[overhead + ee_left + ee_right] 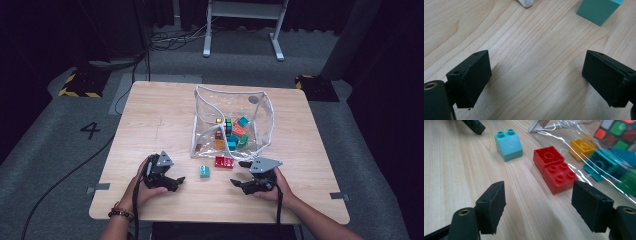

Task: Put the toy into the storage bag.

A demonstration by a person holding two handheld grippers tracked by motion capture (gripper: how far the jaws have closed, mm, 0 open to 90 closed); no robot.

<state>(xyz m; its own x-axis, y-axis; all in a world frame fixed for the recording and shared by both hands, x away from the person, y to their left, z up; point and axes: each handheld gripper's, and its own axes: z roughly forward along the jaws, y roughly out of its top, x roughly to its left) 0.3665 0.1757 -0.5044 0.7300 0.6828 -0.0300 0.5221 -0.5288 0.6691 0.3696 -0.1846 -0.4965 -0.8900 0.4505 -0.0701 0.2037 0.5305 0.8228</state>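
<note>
Between the 2 grippers, the teal brick (pixel 205 171) sits on the table (pixel 150 120), red brick (pixel 224 162) just beside the clear bag (pixel 260 110). Right gripper (pixel 240 174) and left gripper (pixel 176 180) both gape empty; the bricks probably lie just ahead of the fingers (pixel 492 206).

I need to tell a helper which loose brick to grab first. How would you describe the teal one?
Find the clear plastic bag on the wooden table. Two bricks lie loose in front of it. The teal brick is the small sloped one with two studs, left of the flat red brick.
</note>
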